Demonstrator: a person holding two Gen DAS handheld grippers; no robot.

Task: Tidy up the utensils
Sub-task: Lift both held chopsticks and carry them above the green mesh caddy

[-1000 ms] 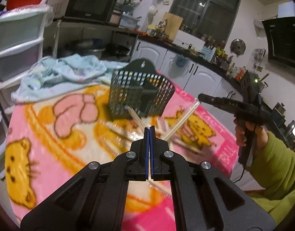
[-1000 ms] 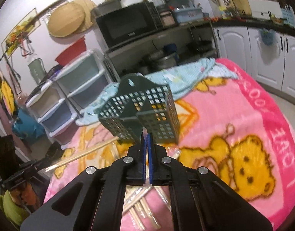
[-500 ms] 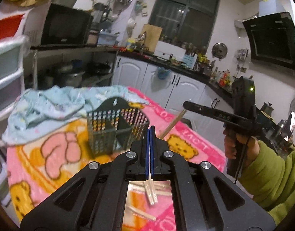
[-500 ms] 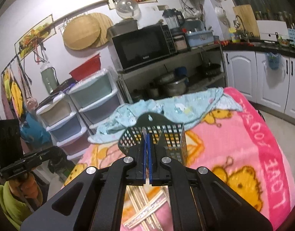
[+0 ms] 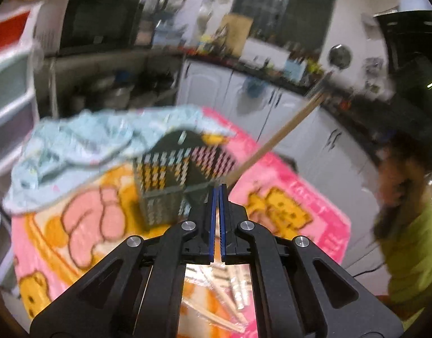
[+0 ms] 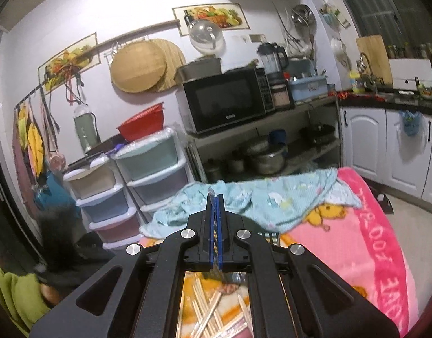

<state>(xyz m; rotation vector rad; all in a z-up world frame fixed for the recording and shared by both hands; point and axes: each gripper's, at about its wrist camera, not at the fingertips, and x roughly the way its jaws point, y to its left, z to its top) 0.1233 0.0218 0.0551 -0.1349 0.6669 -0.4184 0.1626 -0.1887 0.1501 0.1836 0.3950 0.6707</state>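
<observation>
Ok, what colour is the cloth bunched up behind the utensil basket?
Light blue with small pale prints; the cloth shows sharpest in the right wrist view.

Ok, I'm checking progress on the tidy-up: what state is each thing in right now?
Left gripper: shut, nothing seen in it.
Right gripper: shut on a chopstick, held tilted.
Basket: upright on the blanket.
Loose chopsticks: lying piled on the blanket.
Blue cloth: crumpled.
</observation>
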